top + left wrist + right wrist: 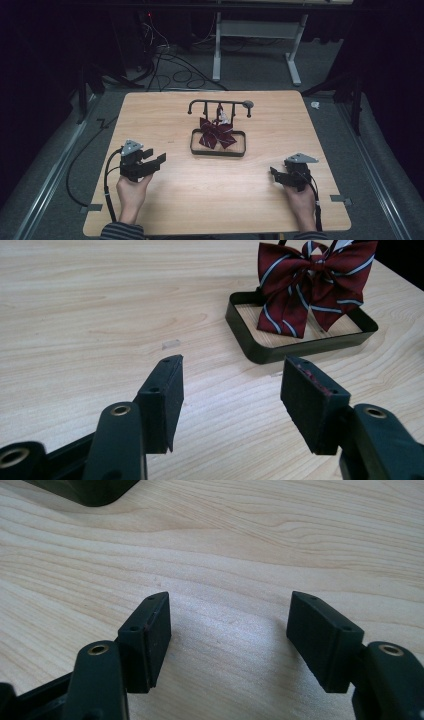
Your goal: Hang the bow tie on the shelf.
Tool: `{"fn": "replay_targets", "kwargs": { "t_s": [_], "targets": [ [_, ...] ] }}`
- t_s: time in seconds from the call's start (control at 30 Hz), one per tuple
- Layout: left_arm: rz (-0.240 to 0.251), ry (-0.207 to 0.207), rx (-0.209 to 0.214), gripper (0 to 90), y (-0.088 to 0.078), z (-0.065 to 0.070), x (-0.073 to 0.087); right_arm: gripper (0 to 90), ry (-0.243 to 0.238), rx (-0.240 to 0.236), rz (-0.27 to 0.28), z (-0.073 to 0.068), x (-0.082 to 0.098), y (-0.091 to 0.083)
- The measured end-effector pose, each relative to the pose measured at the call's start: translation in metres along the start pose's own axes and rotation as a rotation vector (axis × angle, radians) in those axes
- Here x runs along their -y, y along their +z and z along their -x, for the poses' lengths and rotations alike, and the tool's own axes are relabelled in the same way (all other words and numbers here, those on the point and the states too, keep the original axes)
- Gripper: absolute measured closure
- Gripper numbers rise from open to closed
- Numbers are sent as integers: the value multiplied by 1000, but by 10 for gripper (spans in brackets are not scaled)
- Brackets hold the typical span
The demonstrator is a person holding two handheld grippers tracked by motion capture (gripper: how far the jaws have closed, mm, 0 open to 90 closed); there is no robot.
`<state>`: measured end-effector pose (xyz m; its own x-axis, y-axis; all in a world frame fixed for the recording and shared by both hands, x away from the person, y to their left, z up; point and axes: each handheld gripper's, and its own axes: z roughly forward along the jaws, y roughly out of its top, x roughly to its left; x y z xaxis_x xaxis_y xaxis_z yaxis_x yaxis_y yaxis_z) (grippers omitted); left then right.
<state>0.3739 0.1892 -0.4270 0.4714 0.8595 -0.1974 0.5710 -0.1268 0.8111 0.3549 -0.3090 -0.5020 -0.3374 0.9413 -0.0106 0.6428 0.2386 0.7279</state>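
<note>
- Dark floor with loose cables and the legs of another desk surrounds a pale wooden table [165, 210], where two hand-held grippers sit at the near side.
- Left gripper [156, 161]: its jaws stand wide apart with nothing between them. In the left gripper view [227, 385] only bare wood grain lies in the gap, and the pads touch nothing.
- Just ahead of that gap, a small pale fleck of tape [171, 344] lies on the wood.
- Farther ahead and off to the right of the left gripper stands a black tray [250, 347] with a low rim. It is well apart from the jaws.
- A dark red bow [310, 285] with thin pale stripes hangs over the tray, its tails reaching down inside the rim. In the high view the bow [216, 134] hangs from a black rack [200, 103] that rises at the tray's far side.
- Right gripper [274, 172]: its jaws are also spread wide and empty, with bare table between them in the right gripper view [227, 625].
- Ahead of the right gripper and off to its left, a rounded corner of the tray [92, 492] shows, well apart from the jaws.
- Between the two grippers lies open tabletop; the tray [218, 151] sits beyond them, roughly midway and nearer the far edge.
- A person's hand [131, 192] grips each tool from below, with striped sleeves at the near edge.
</note>
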Motion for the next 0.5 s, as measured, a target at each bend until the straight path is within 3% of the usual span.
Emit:
{"fn": "replay_targets", "kwargs": {
  "t_s": [0.5],
  "targets": [
    [-46,0,-21,424,6,-3,16,354,0,1,0,0,0,0]
  ]
}}
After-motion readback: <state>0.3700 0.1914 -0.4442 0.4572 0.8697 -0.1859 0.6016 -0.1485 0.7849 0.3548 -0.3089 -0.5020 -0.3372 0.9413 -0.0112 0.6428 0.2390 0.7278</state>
